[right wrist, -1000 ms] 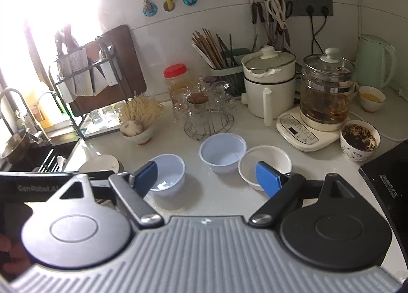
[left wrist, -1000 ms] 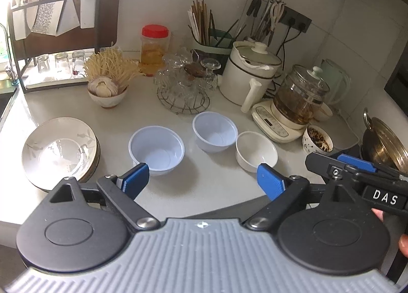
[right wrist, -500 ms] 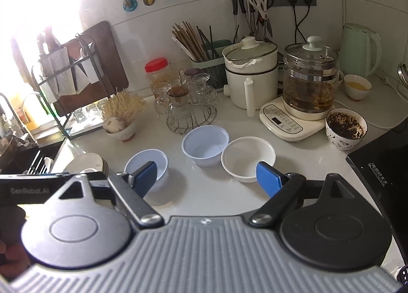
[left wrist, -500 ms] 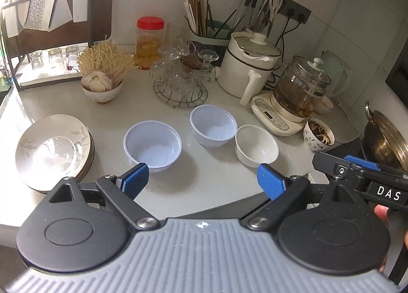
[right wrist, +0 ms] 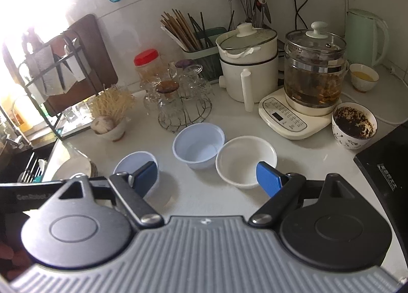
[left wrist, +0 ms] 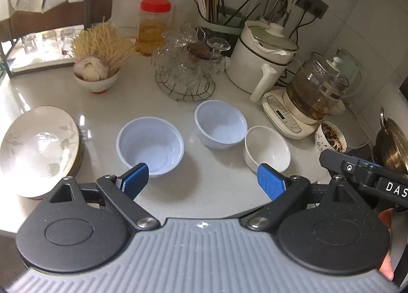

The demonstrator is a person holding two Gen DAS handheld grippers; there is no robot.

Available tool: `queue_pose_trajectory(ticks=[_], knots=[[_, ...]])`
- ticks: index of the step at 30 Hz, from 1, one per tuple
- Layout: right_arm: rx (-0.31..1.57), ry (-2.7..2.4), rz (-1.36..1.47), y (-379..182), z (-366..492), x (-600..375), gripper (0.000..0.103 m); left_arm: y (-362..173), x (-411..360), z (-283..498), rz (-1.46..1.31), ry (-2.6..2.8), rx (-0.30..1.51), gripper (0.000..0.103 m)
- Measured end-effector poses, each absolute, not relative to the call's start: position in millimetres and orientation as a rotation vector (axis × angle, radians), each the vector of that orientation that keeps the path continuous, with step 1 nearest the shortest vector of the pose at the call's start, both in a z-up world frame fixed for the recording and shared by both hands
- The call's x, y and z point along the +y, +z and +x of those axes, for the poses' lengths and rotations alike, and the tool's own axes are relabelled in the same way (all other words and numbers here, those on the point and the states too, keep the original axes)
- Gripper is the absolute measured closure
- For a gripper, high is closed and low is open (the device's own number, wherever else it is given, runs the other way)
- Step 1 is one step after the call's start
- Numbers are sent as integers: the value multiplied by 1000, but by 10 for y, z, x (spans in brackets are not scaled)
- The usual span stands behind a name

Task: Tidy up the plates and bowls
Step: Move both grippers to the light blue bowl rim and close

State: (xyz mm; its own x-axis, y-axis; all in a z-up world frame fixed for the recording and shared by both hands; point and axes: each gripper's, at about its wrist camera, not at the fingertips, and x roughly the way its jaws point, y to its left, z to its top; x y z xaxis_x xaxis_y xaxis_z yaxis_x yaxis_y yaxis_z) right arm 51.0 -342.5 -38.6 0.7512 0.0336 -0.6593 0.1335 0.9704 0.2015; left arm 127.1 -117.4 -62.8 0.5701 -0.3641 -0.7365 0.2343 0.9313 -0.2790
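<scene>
Both the left gripper (left wrist: pixel 202 179) and the right gripper (right wrist: pixel 210 178) are being held spread apart and empty above the counter (left wrist: pixel 209 191), likely for a first pick. Just beyond, three empty bowls, the near pale-blue bowl (left wrist: pixel 150 146), the second blue bowl (left wrist: pixel 220 124) and the white bowl (left wrist: pixel 267 150), are being left loose in a row, the last two touching. The stacked plates (left wrist: pixel 35 147) are being kept at the left, while farther back a garlic bowl (left wrist: pixel 95 77) and a dregs-filled cup (right wrist: pixel 354 124) are being kept.
</scene>
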Motion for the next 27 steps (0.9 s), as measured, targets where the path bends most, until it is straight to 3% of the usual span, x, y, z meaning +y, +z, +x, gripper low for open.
queue_pose_trajectory(ticks=[11,14,18,27], knots=[[767,-14,275,-590,1133,-3635,18,-831,-1326,1928,-219,-343,922,10],[779,-1,279,-645,1314,-3679,26,-902,-1384,2124,-233,-351,934,10],[809,11,274,-741,1534,-3722,36,-1035,-1509,2374,-229,-367,970,20],[902,15,284,-1047,2047,-3797,35,-1345,-1670,2851,-198,-381,1039,29]])
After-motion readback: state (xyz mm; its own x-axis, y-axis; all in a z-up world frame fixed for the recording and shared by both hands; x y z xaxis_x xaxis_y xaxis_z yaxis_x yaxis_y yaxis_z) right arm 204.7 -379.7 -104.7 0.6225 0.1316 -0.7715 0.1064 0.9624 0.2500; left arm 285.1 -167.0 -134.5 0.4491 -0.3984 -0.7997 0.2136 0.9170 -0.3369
